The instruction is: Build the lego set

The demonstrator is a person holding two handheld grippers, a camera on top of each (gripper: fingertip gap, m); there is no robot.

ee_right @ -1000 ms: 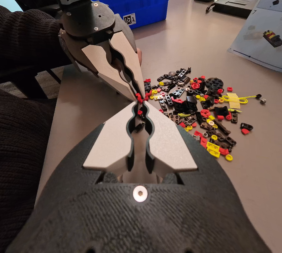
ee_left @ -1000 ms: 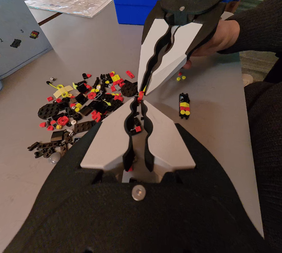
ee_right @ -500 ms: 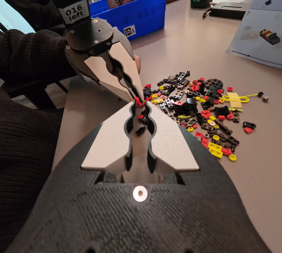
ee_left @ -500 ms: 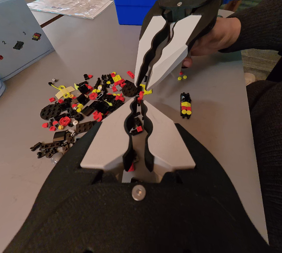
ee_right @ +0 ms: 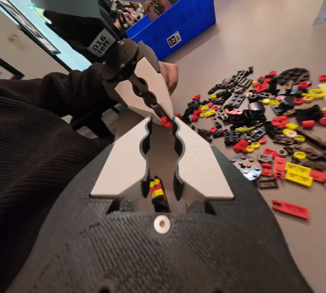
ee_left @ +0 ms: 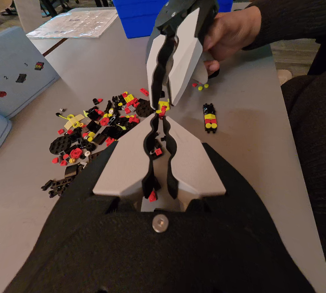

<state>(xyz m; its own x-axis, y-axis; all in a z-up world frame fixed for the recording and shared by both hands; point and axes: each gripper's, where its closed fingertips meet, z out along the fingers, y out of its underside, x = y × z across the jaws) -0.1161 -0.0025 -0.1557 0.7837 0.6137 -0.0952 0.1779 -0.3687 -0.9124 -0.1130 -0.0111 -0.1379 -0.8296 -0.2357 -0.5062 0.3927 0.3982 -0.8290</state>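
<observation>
My left gripper point(ee_left: 159, 116) is shut on a small red piece point(ee_left: 162, 111) and holds it above the grey table point(ee_left: 243, 152). My right gripper point(ee_left: 163, 106) faces it from above, jaws open, tips just off the red piece. In the right wrist view my right gripper point(ee_right: 162, 119) is open, with the left gripper point(ee_right: 167, 119) and the red piece point(ee_right: 165, 122) at its tips. A partly built black, red and yellow model point(ee_left: 210, 118) lies on the table to the right and also shows between the right fingers point(ee_right: 157, 191). A pile of loose pieces point(ee_left: 105, 125) lies to the left.
A blue bin point(ee_left: 141, 2) stands at the far edge, with a clear plastic bag point(ee_left: 75, 25) beside it. An instruction sheet point(ee_left: 17, 72) stands at far left. A red brick separator point(ee_right: 291, 209) and some small yellow studs point(ee_left: 202, 87) lie apart from the pile. The person's dark sleeves flank both grippers. The grippers are tip to tip, or close to it.
My right gripper has opened, let go of the red piece and tilted up and back. My left gripper still holds the red piece in about the same place.
</observation>
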